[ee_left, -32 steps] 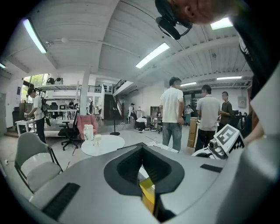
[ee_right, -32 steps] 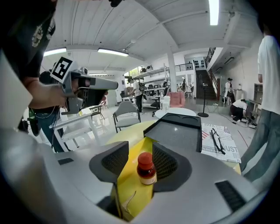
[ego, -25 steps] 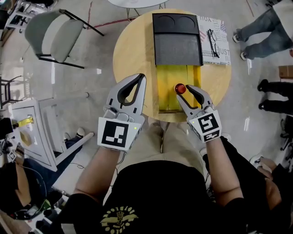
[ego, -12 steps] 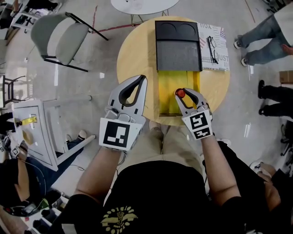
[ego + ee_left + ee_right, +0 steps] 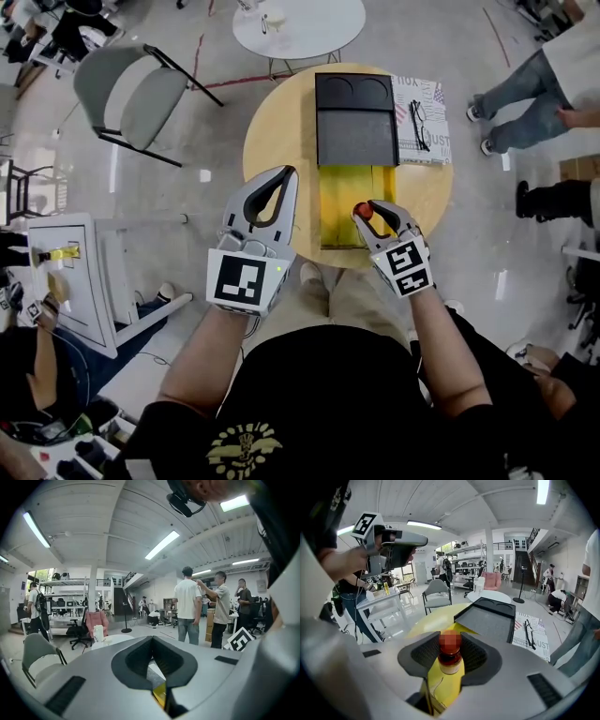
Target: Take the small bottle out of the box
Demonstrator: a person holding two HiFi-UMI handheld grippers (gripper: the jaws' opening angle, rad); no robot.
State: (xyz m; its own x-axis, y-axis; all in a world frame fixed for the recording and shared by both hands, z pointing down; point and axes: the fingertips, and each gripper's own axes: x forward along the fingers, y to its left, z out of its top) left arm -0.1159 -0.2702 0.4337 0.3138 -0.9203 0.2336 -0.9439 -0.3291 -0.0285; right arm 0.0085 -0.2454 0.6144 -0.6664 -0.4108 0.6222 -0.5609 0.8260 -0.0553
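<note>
Bottle point(image 5: 363, 211) in right tongs point(image 5: 368, 207), cap alone visible overhead

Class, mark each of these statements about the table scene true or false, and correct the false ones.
1. The right gripper holds a small bottle with a red cap. True; its jaws have just been closing and now clamp it.
2. The left gripper also holds a bottle. False: its jaws are shut on nothing.
3. The box is closed. False: its black lid lies open, showing the yellow inside.
4. A pair of glasses lies on a printed sheet beside the box. True.
5. The table is square. False: it is round.
</note>
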